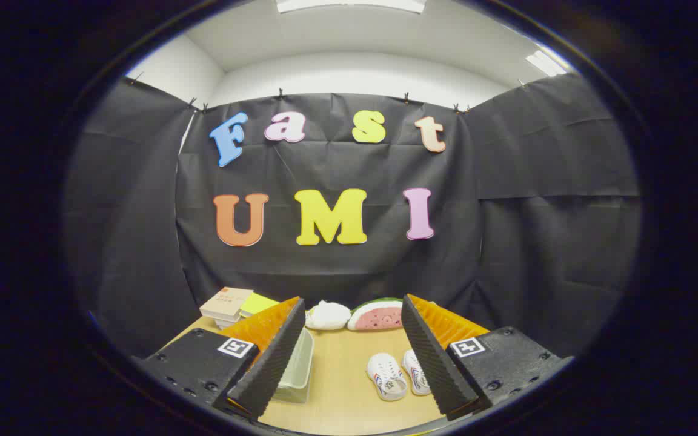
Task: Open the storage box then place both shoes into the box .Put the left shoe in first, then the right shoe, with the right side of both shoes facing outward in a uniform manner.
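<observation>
While the gripper (349, 357) hangs wide open and empty above the table (337, 399), the plastic box (295, 370) sits beside its left finger and both shoes (398, 374) by the right; they look light and soft, best pinched at the heel collar.

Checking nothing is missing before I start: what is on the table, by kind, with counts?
Shoes: 2, a white pair side by side between the open gripper fingers
Storage box: 1, clear, by the left finger
Books: 1 stack, with a yellow pad
Watermelon slice toy: 1
White soft item: 1, kind unclear
Total: 7, counting the book stack as 1
</observation>
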{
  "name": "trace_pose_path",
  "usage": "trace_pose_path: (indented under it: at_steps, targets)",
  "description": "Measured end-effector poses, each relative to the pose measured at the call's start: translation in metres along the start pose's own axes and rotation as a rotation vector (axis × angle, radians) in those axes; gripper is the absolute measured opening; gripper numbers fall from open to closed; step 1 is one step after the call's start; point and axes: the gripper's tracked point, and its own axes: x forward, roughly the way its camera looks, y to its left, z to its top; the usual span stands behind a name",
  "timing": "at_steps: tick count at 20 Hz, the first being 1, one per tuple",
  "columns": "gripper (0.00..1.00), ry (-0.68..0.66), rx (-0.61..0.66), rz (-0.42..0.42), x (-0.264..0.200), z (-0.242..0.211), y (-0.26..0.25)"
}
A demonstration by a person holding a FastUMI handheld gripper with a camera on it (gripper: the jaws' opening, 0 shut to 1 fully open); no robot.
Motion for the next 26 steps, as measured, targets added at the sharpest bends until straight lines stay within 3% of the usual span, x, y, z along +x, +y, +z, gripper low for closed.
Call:
trace_pose_path:
  at_steps: [15,20,26]
  targets:
    - [1.00,0.027,-0.012,-0.069,-0.003,-0.015,-0.013]
    - [1.00,0.107,-0.097,-0.108,0.010,-0.036,-0.019]
    - [1.00,0.214,-0.077,-0.019,0.056,-0.066,-0.020]
